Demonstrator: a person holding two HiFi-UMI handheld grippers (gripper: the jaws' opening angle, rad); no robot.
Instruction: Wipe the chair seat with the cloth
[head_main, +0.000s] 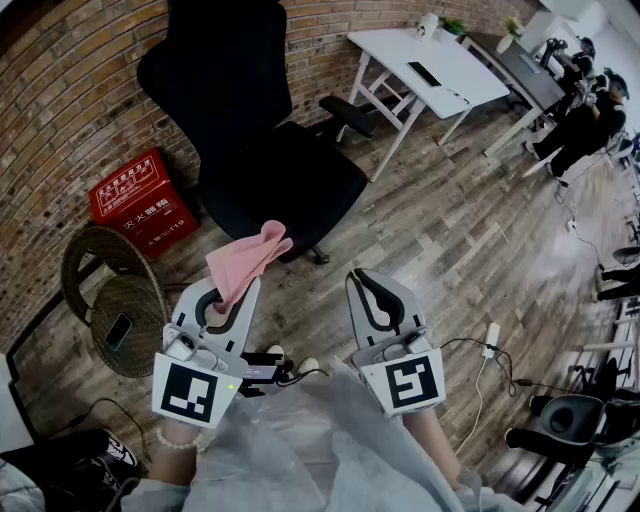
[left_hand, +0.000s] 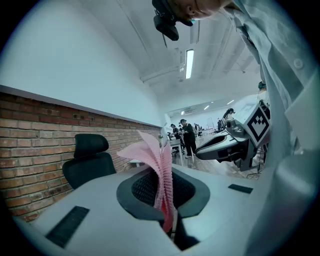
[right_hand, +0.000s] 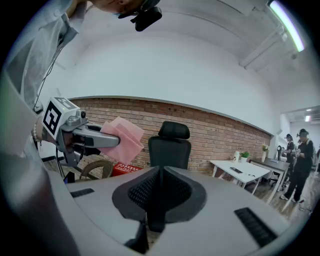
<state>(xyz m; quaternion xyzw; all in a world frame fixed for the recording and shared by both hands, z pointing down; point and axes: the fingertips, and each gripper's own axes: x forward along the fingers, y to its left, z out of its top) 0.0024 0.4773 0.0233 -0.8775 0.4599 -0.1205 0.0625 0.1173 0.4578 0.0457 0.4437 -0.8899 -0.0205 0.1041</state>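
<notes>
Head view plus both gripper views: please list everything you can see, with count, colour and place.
office chair: one, black, by the brick wall, ahead of both grippers
cloth: one, pink, pinched in the left gripper, off the seat
box: one, red, on the floor left of the office chair
wicker chair: one, brown, on the floor at left, a dark phone on its seat
table: one, white, right of the office chair
power strip: one, white, on the floor at right
people: several, dark clothes, far right
left gripper: grey, shut on the cloth
right gripper: grey, shut, empty
</notes>
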